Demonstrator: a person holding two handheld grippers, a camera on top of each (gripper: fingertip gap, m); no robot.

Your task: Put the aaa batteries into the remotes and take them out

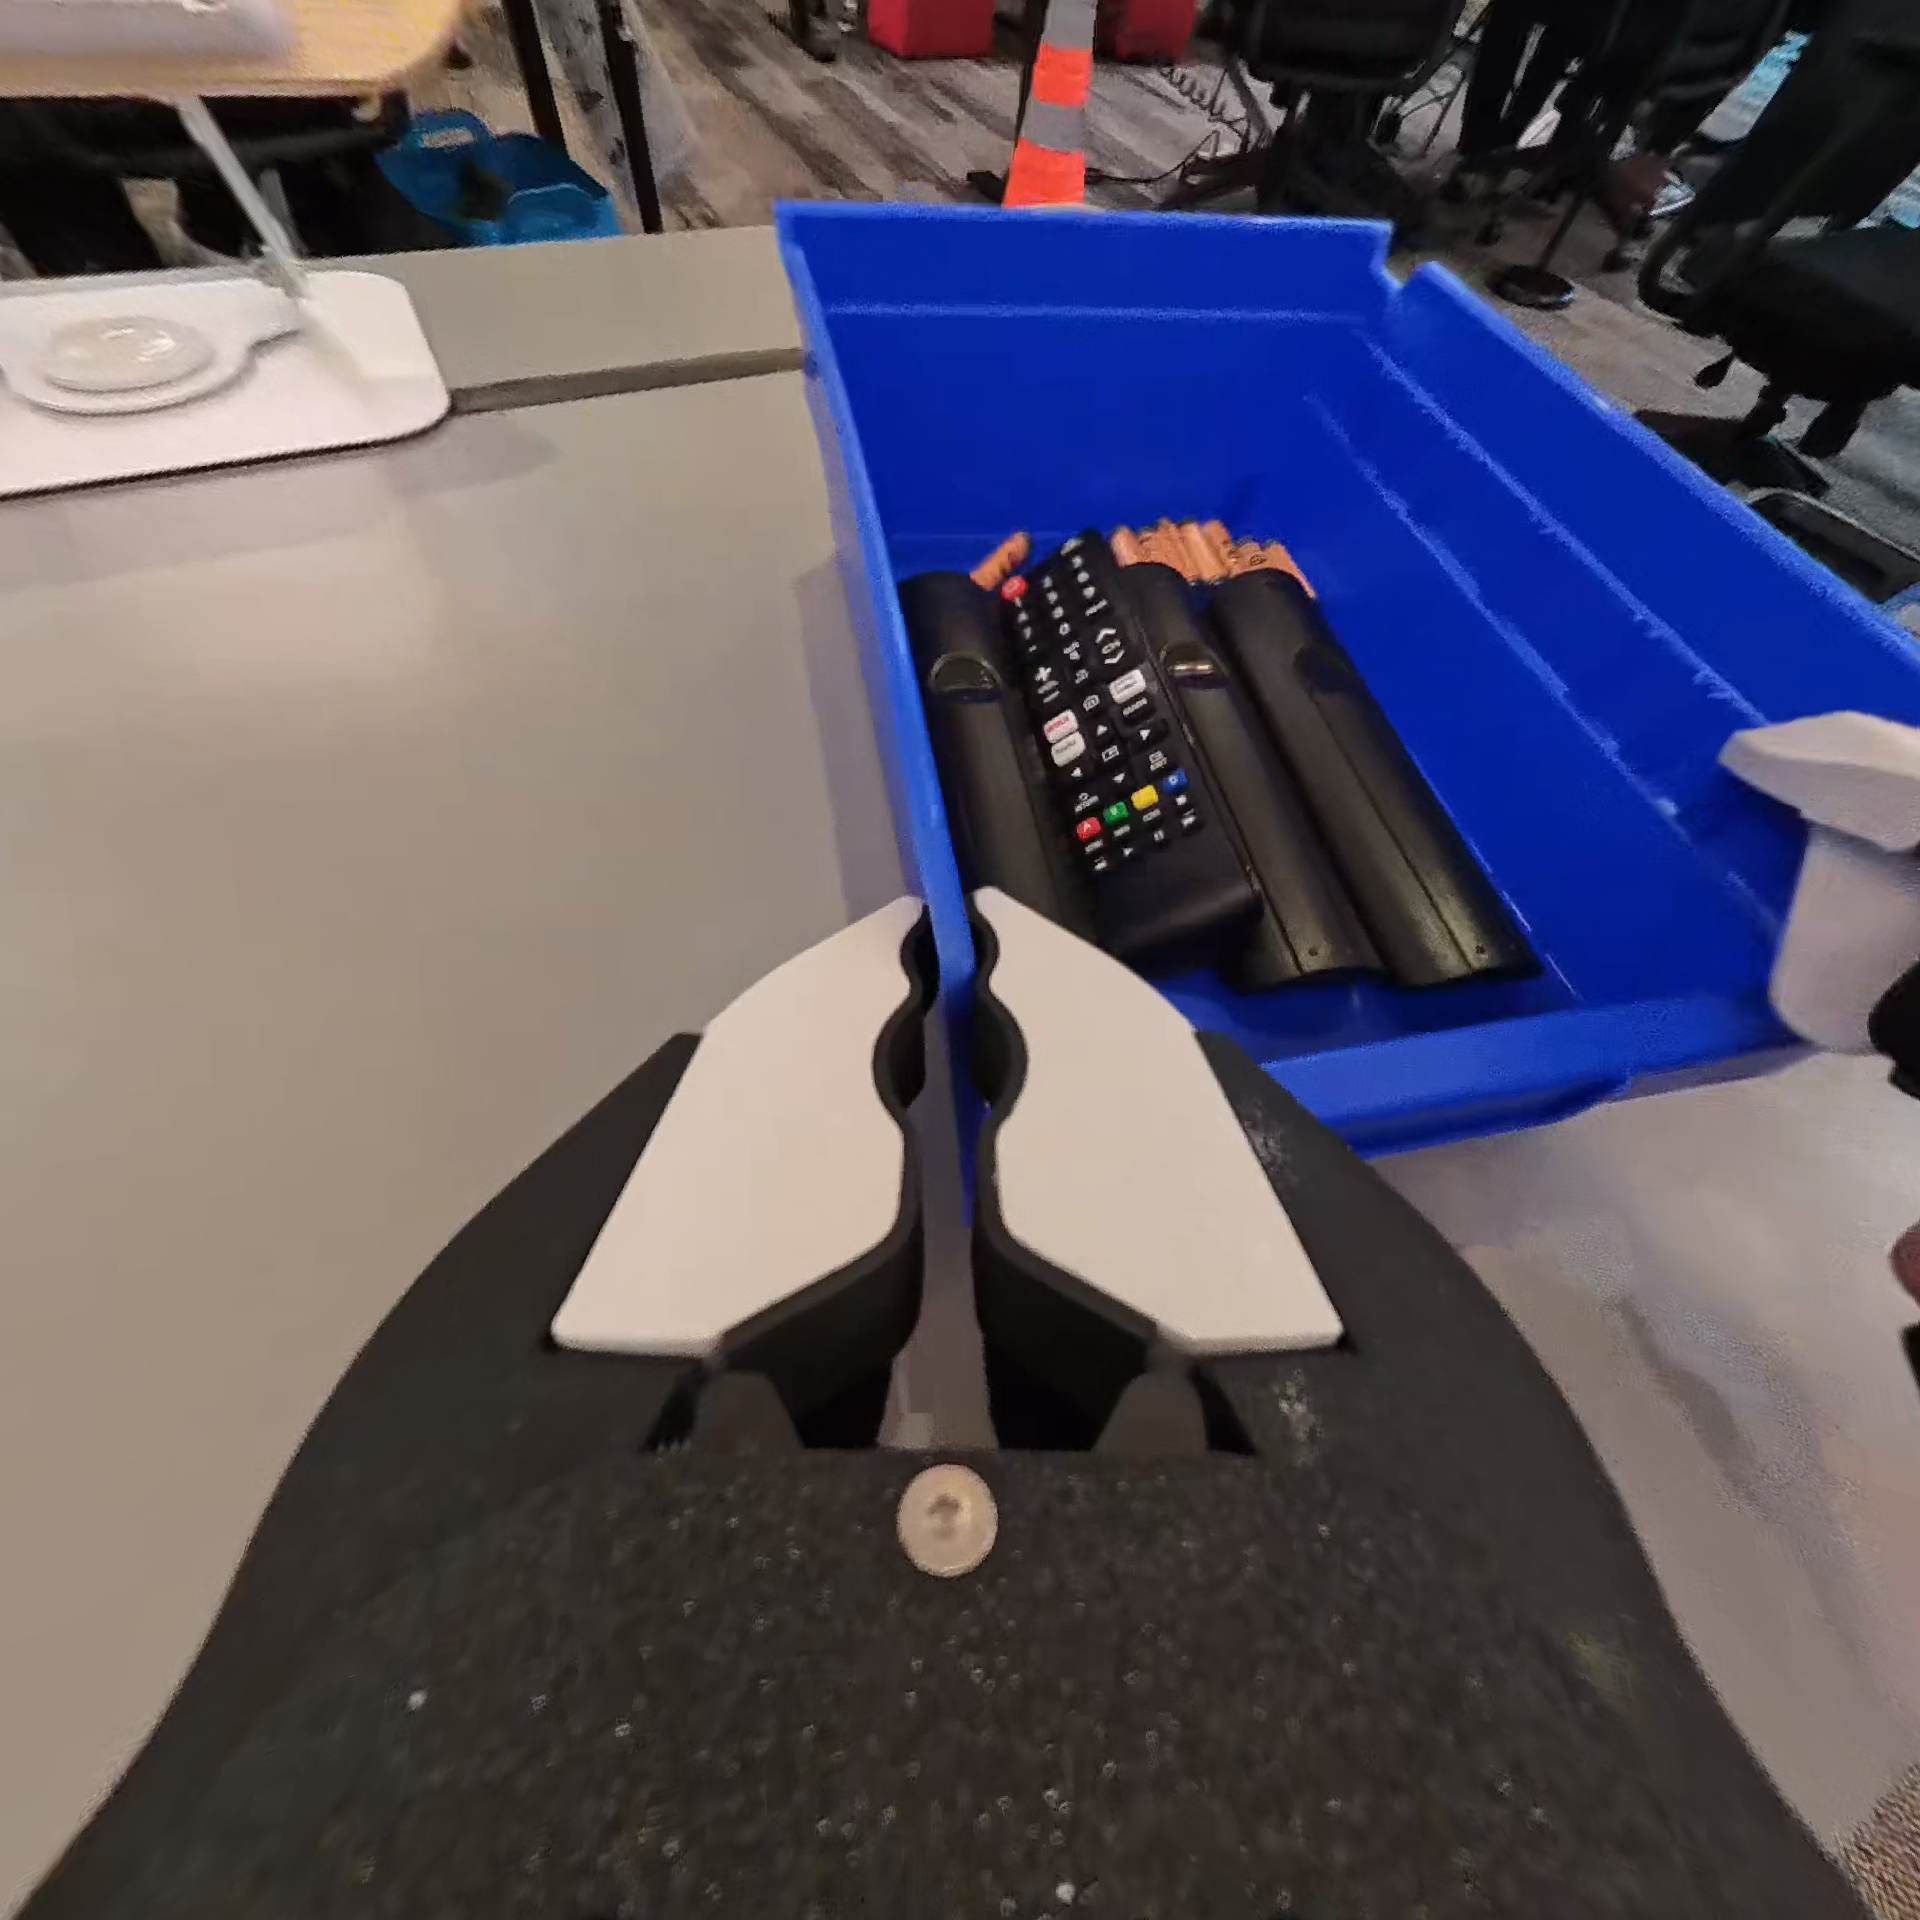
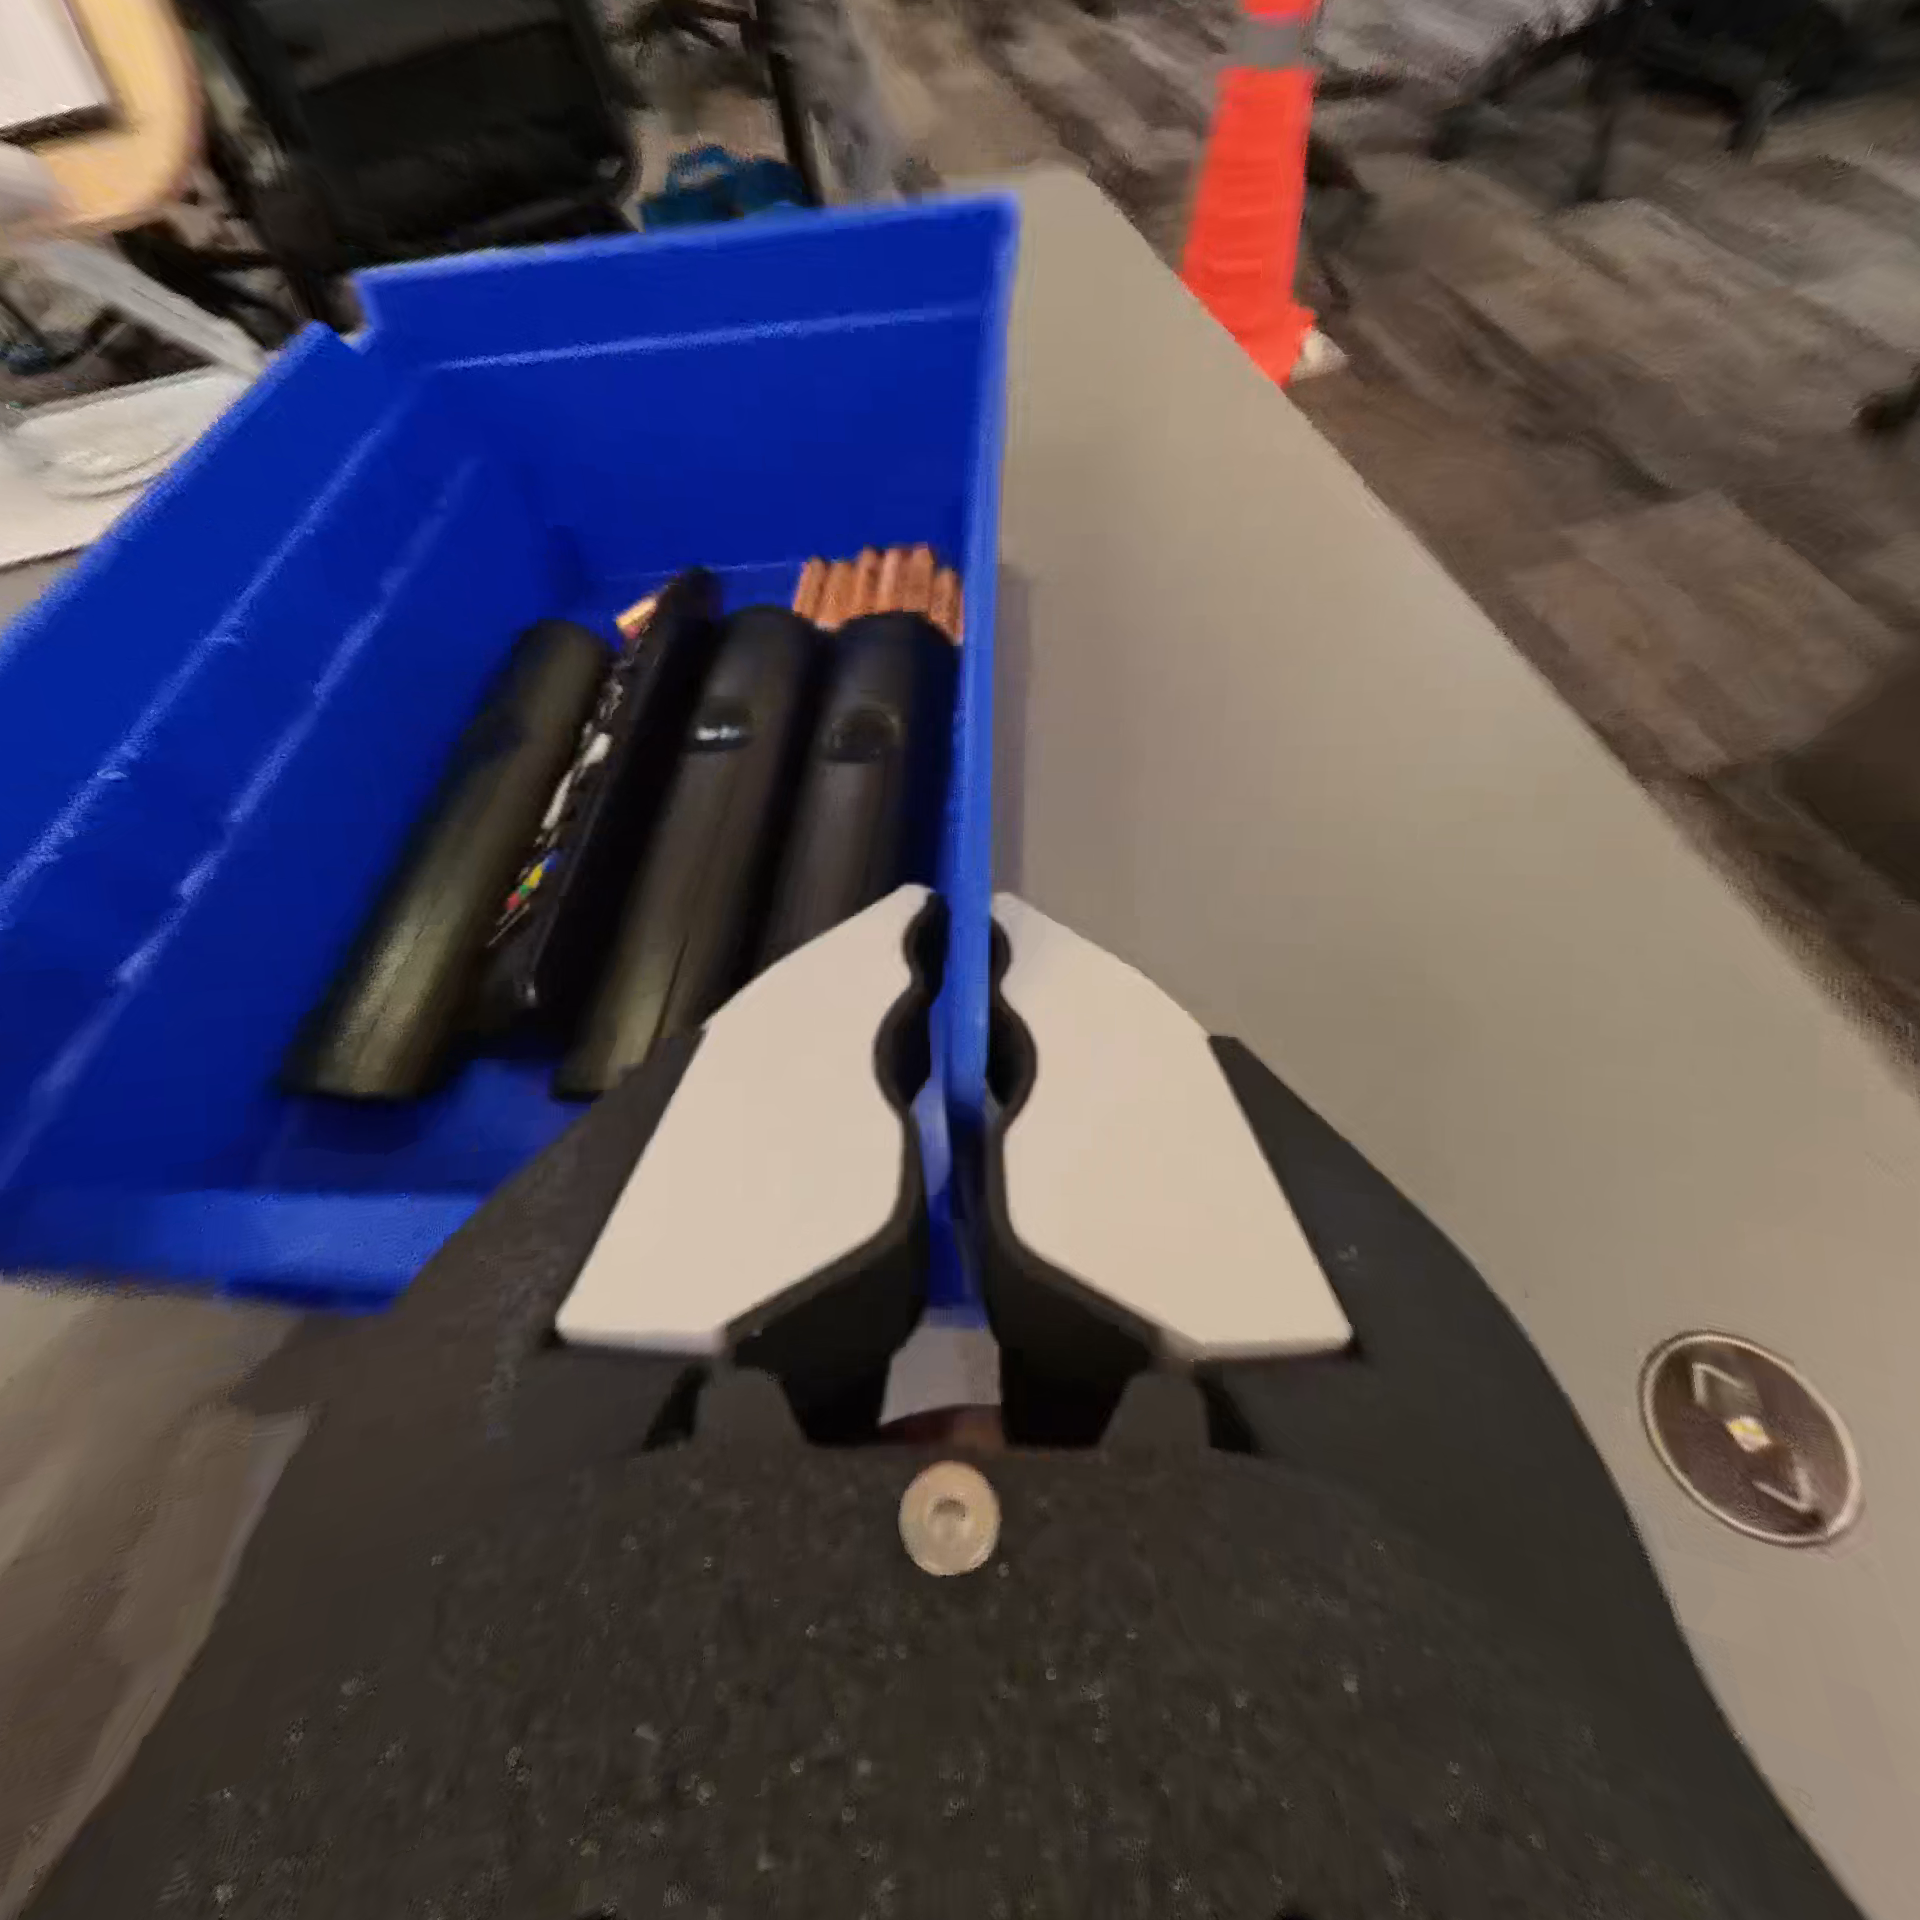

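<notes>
A blue plastic bin (image 1: 1091,416) stands on the grey table (image 1: 416,831). In it lie several black remotes side by side. One remote (image 1: 1112,748) is face up with its buttons showing, and the others (image 1: 1351,790) are face down. Copper-topped AAA batteries (image 1: 1205,551) are piled at the remotes' far end. My left gripper (image 1: 951,914) is shut on the bin's left wall near the front corner. My right gripper (image 2: 961,914) is shut on the bin's right wall (image 2: 966,727); it also shows at the right edge of the left wrist view (image 1: 1808,821). The remotes (image 2: 717,831) and batteries (image 2: 883,597) show in the right wrist view too.
A white flat stand base (image 1: 208,364) sits on the table at the far left. An orange cone (image 1: 1055,114) stands on the floor beyond the bin, with office chairs (image 1: 1766,291) to the right. A round grommet (image 2: 1751,1439) is set in the table near its right edge. Some 20 centimeters of space lies between my two pairs of fingers.
</notes>
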